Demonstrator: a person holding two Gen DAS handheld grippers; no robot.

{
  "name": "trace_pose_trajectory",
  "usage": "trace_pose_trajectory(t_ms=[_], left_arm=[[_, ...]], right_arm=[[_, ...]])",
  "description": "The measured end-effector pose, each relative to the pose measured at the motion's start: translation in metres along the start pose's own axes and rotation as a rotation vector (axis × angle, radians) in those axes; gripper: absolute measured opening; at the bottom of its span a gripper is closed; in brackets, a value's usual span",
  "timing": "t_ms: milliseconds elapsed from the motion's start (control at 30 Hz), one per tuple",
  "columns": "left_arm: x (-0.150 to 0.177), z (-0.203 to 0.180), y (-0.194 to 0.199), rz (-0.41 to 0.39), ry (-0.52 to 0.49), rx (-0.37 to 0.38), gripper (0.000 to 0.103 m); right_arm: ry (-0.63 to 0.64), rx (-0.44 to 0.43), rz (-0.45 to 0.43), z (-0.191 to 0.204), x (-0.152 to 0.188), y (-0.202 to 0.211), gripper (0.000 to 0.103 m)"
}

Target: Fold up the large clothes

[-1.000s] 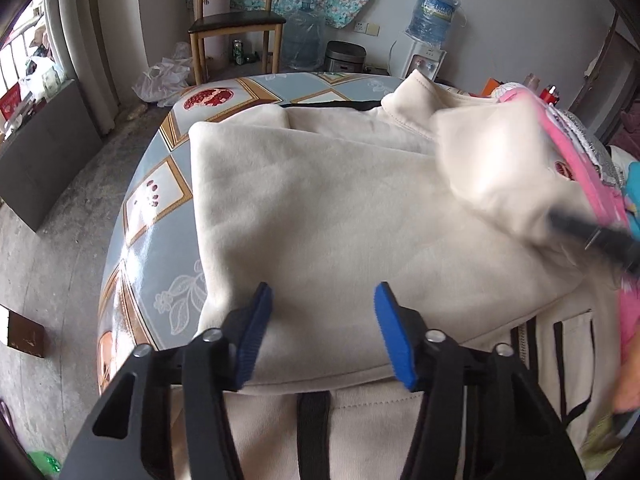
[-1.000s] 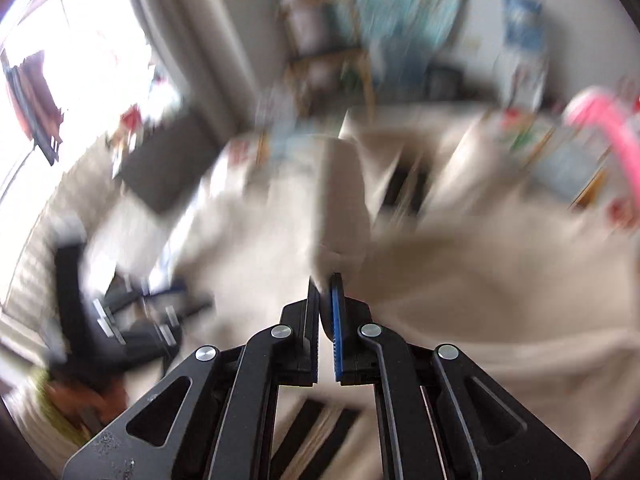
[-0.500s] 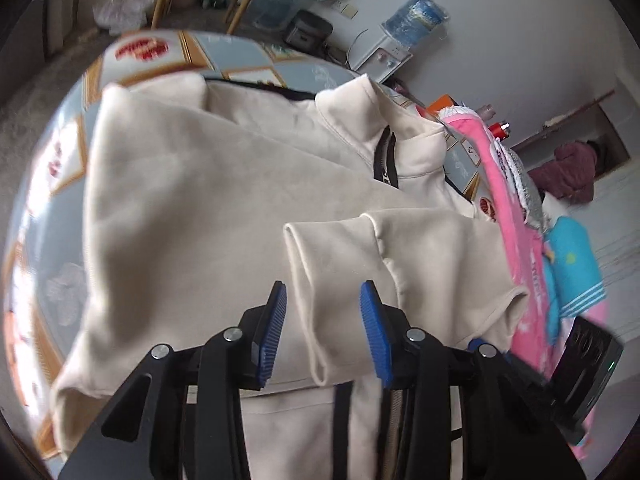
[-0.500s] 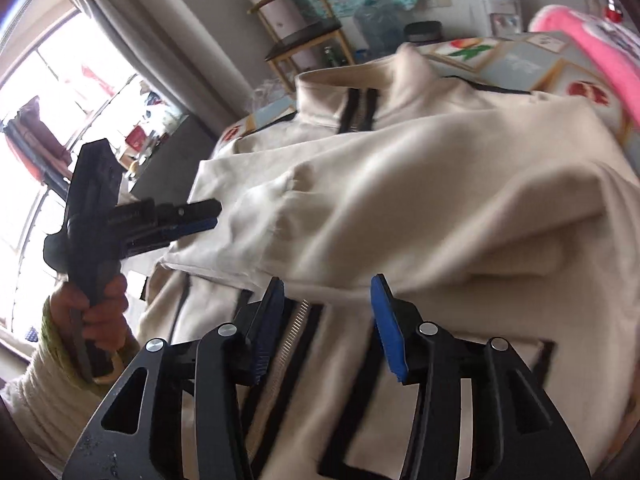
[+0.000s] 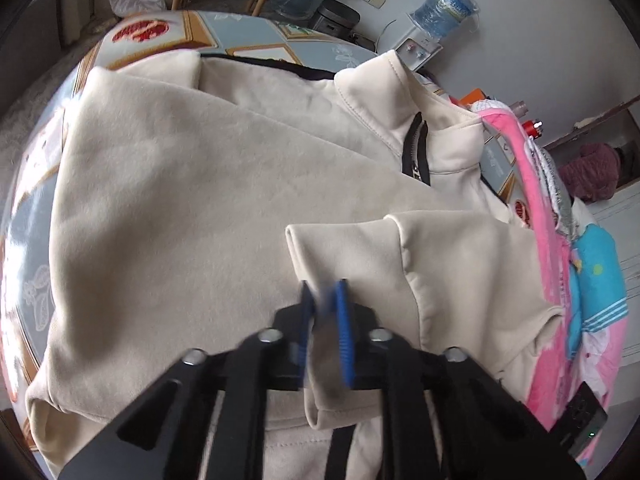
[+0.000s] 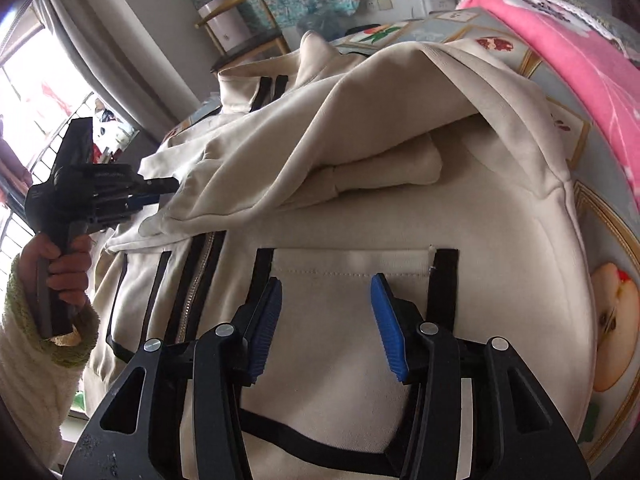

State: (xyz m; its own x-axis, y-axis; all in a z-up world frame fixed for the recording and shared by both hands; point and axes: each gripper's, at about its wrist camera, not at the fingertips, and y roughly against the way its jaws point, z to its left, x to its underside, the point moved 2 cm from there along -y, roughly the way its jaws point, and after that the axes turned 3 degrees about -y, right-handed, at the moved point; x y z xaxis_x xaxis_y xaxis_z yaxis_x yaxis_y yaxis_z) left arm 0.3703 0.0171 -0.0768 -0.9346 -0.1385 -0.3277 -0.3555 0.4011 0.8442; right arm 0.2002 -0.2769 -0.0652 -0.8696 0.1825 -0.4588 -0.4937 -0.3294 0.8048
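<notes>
Currently the left gripper [image 5: 323, 312] is clamped on the sleeve cuff [image 5: 316, 264] of the cream zip jacket [image 5: 192, 208] (spread on the patterned tablecloth [image 5: 224, 36]); the right gripper [image 6: 326, 320] hovers above the jacket's pocket [image 6: 352, 268], jaws apart, gripping nothing.

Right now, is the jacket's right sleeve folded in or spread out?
Folded in. The sleeve lies across the jacket's front, its cuff pinched in the shut left gripper.
</notes>
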Motion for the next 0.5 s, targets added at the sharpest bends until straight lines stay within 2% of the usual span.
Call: trace_pose_trajectory(t_ms=[100, 233, 300, 367, 500], left_arm=[[-0.005, -0.008, 0.015, -0.058, -0.048, -0.041, 0.004], [-0.023, -0.021, 0.076, -0.235, -0.148, -0.099, 0.004], [-0.033, -0.017, 0.104, -0.29, -0.168, -0.122, 0.004], [-0.04, -0.002, 0.114, -0.282, -0.148, -0.138, 0.004], [-0.041, 0.044, 0.092, -0.149, -0.05, -0.161, 0.004]], right_arm=[[0.008, 0.003, -0.007, 0.001, 0.002, -0.001, 0.046], [0.024, 0.007, -0.004, 0.001, 0.003, 0.001, 0.046], [0.034, 0.01, -0.005, 0.001, 0.004, 0.003, 0.046], [0.048, 0.017, -0.01, 0.003, 0.005, 0.002, 0.046], [0.071, 0.037, -0.019, 0.008, 0.007, 0.002, 0.046]])
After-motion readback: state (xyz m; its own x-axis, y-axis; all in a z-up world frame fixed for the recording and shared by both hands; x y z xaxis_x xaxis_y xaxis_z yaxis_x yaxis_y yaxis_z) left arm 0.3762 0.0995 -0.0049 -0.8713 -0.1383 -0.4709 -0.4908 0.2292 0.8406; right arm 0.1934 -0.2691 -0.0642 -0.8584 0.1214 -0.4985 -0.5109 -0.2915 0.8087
